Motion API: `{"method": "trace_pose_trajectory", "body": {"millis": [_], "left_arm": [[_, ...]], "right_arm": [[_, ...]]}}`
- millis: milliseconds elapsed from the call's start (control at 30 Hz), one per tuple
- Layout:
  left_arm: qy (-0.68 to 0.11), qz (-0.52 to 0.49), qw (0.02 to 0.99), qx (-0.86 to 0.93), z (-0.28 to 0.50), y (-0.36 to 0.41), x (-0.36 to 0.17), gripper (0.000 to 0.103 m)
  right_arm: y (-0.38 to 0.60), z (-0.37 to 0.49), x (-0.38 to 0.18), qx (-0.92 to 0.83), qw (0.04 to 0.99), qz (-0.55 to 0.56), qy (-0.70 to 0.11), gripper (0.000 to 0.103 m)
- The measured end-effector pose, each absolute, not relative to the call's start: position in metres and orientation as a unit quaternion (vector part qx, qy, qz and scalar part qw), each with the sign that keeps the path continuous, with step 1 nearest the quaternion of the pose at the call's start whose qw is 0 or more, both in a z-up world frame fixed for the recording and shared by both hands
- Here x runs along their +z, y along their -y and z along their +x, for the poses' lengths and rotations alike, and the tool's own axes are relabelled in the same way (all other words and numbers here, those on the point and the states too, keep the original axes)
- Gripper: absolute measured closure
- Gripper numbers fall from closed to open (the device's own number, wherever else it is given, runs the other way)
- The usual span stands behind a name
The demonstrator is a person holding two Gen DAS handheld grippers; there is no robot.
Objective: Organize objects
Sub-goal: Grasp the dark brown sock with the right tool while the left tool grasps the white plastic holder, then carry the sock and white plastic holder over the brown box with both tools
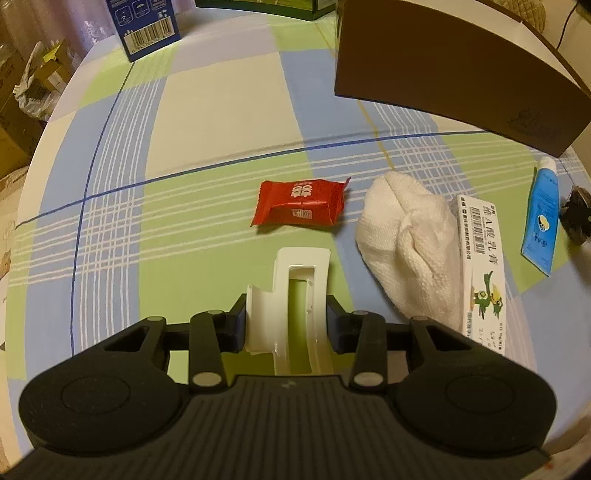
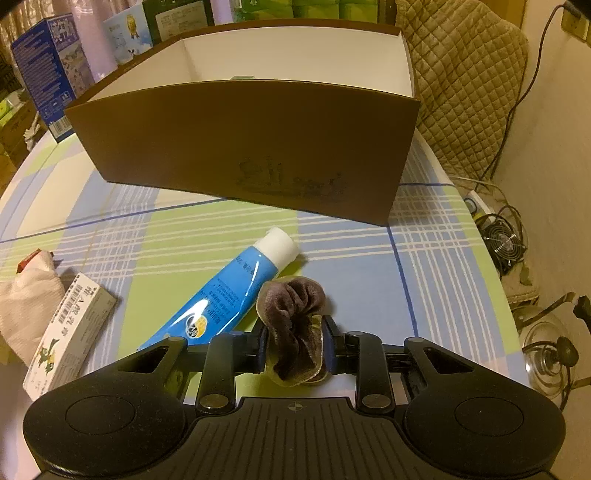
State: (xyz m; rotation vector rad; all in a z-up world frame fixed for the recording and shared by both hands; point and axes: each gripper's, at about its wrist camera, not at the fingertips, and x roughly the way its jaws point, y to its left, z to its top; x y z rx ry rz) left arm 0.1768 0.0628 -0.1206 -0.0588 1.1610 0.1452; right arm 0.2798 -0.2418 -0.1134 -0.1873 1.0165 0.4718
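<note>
Gripping a brown velvet scrunchie (image 2: 295, 325), the right hand-held gripper (image 2: 295, 347) is facing the open brown cardboard box (image 2: 243, 147) ahead (probable destination); the left hand-held gripper (image 1: 286, 325) is clamping a white plastic hair claw (image 1: 291, 302).

A table under a checked cloth (image 2: 424, 258) of green, blue and cream filled the scene in warm, yellowish indoor light. To its right stood a chair draped in a quilted beige cover (image 2: 465, 74), with a dark cable (image 2: 517, 103) running down the cream wall to a small fan (image 2: 504, 243) on the floor. Cardboard boxes (image 1: 22, 110) were stacked beyond the table's left edge, before a pale curtain (image 1: 74, 22).
</note>
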Motion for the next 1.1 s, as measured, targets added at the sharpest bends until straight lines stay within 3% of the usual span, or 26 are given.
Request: {"method": "trace_pose_trajectory", "body": {"millis": [267,1100], "left_arm": [[-0.531,-0.031,0.844,0.070,0.172,-0.060,-0.101,0.067],[-0.425,-0.015,0.905,0.014,0.202,-0.017,-0.001,0.066]], "right_arm": [[0.241,0.270,-0.101,0.240,0.840,-0.084,-0.480,0.084],[0.248,0.256,-0.012,0.284,0.864,-0.047,-0.412,0.084]]}}
